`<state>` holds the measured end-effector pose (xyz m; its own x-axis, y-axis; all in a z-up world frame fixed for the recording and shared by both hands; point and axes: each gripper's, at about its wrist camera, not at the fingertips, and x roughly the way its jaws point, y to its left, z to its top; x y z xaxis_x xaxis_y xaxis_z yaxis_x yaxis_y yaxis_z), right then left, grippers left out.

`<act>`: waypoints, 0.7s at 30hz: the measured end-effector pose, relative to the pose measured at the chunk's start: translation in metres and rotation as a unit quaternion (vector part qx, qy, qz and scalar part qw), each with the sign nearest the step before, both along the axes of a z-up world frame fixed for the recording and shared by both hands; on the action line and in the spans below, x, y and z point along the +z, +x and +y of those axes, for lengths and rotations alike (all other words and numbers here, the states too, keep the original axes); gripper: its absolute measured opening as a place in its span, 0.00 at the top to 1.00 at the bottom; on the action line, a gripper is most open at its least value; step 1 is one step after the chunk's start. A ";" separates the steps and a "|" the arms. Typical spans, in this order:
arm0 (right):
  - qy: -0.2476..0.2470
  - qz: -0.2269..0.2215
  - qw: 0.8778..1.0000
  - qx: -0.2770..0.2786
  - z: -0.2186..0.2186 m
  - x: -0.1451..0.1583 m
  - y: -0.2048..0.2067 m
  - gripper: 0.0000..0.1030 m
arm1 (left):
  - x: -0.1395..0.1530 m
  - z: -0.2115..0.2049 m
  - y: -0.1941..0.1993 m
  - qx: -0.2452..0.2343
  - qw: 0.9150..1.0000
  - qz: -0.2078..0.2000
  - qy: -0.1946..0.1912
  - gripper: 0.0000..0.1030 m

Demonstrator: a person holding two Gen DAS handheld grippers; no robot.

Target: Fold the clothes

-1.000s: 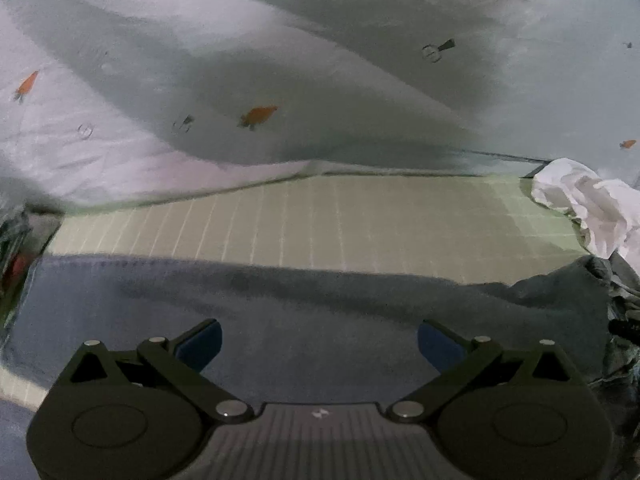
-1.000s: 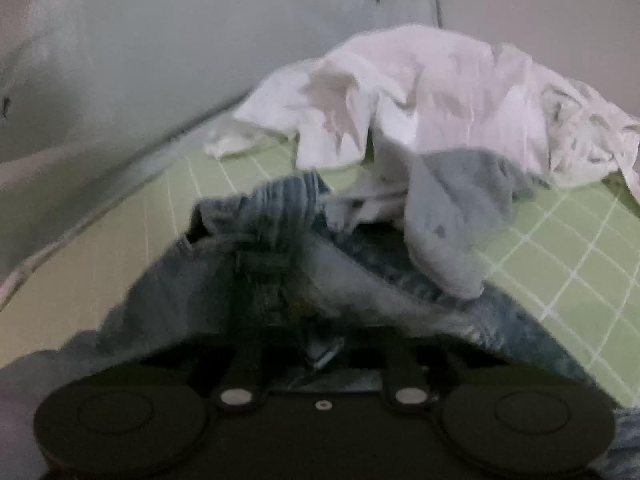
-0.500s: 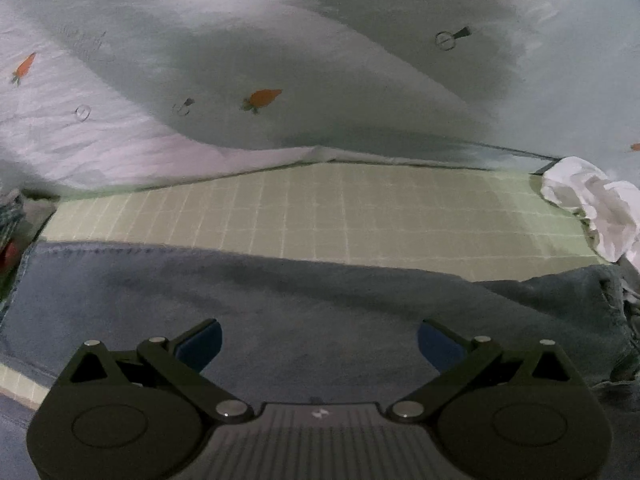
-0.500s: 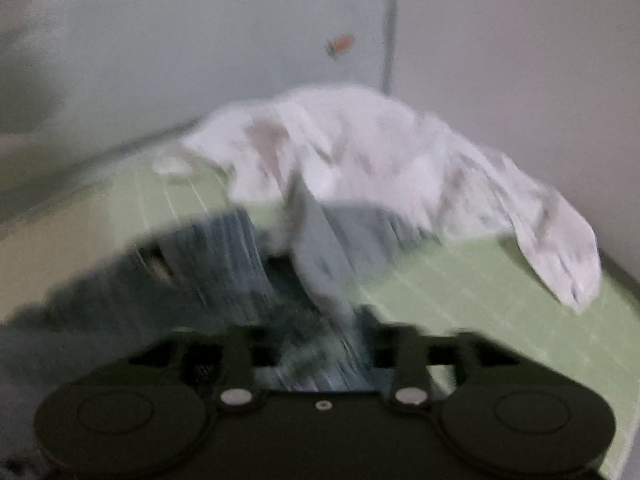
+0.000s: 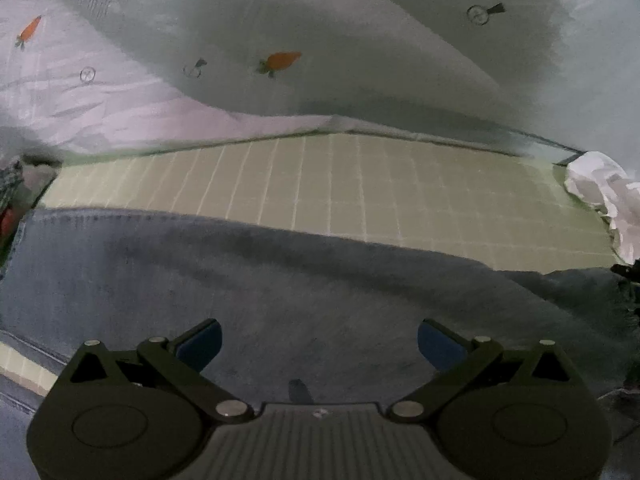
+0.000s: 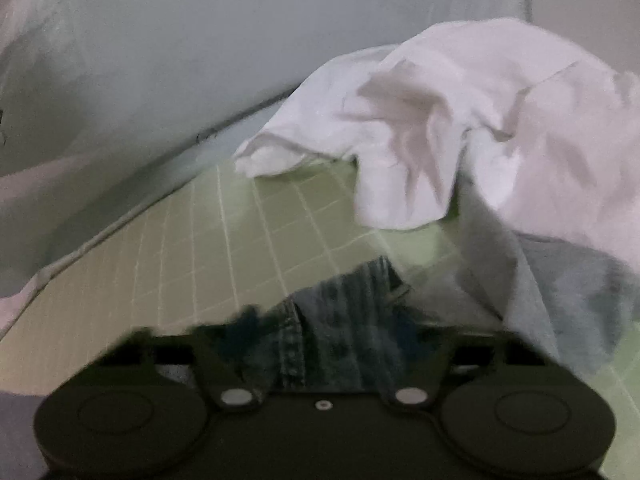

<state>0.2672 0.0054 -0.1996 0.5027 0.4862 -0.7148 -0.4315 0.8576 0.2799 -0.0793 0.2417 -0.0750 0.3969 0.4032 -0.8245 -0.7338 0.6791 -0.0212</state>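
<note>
A pair of blue jeans (image 5: 280, 288) lies spread flat across the green checked mat (image 5: 340, 184). My left gripper (image 5: 320, 344) hovers just over the denim, open, its blue pads (image 5: 200, 344) wide apart with nothing between them. In the right wrist view, a bunched end of the jeans (image 6: 340, 320) sits between the jaws of my right gripper (image 6: 324, 344). Those jaws are closing on the bunch, and the denim hides the fingertips.
A crumpled white garment (image 6: 480, 120) lies on the mat (image 6: 200, 260) just beyond the jeans, with a grey garment (image 6: 580, 288) under its near edge. The white garment (image 5: 600, 188) also shows at the left view's right edge. A pale carrot-print sheet (image 5: 280, 60) rises behind.
The left gripper has sunk closer to the flat denim. The right gripper let the jeans go, shifted sideways and closed on the bunched end again; the white garment now looms larger.
</note>
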 end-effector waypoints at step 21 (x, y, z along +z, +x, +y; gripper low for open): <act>0.118 0.012 0.991 -0.065 -0.061 0.003 0.031 0.32 | -0.014 0.012 -0.006 0.009 1.000 0.019 -0.014 0.00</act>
